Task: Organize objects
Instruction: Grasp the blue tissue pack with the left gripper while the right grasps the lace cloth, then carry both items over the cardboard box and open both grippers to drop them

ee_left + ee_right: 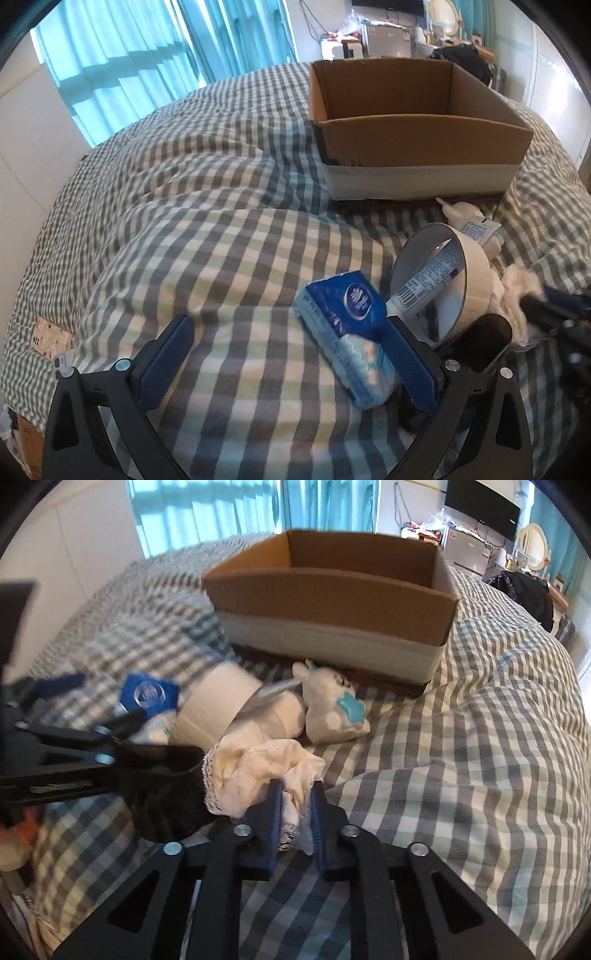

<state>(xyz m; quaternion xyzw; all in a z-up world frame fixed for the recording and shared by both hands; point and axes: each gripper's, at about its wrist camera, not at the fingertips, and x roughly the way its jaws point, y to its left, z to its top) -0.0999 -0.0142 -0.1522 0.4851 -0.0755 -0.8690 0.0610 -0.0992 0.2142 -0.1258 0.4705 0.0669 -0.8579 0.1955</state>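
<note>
Lace cloth (273, 771) is sitting pinched in the right gripper (295, 812); the left gripper (288, 354) is gaping wide, its finger perhaps touching the tissue pack (347, 332).

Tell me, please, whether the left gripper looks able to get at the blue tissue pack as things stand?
Probably yes. The left gripper is open, and the blue tissue pack lies on the checked duvet just inside its right finger, uncovered. The tape roll beside it crowds that side slightly.
</note>
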